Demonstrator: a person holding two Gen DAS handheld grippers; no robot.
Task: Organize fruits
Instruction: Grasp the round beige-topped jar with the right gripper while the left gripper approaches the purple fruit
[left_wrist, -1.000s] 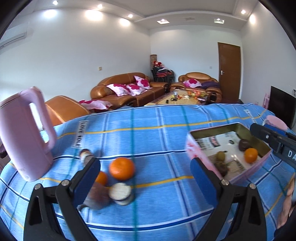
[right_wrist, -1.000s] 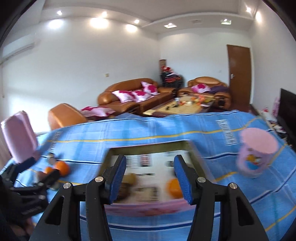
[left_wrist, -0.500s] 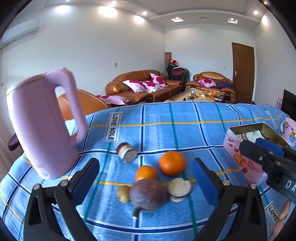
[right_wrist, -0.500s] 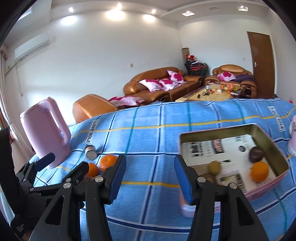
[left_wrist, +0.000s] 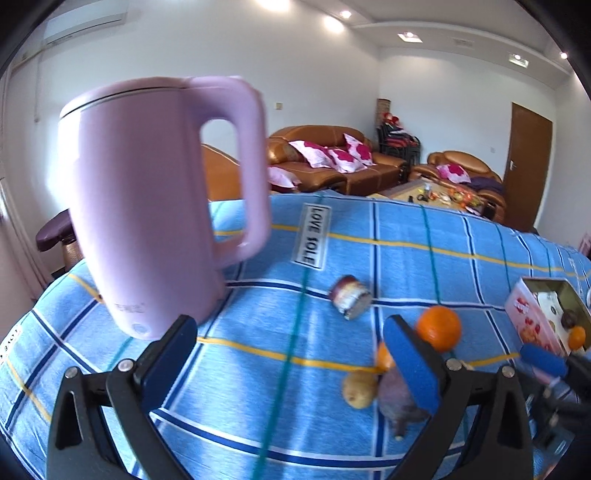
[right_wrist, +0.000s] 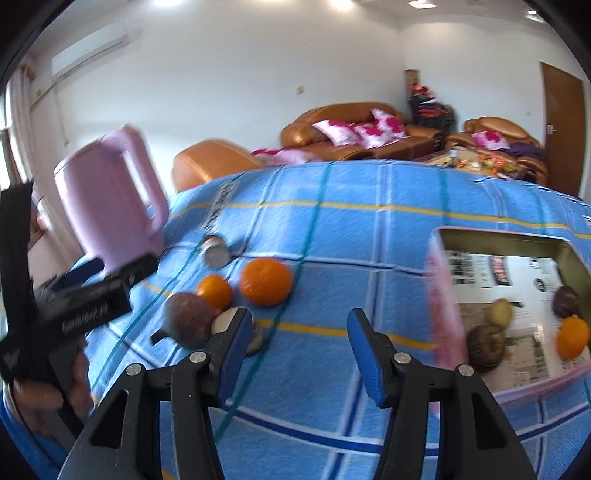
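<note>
Four fruits already lie in the pink box (right_wrist: 443, 317). Several more, like the big orange (right_wrist: 265, 282), wait on the tabletop (right_wrist: 369, 236). Both the left gripper (left_wrist: 291, 363) and right gripper (right_wrist: 299, 350) are apart, holding nothing.

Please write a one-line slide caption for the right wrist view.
Open right gripper above the blue checked cloth, between loose fruit led by a large orange and the pink-walled box.

Black tongs (right_wrist: 299, 354) with blue pads (right_wrist: 232, 349) (silver screws at joints).
</note>
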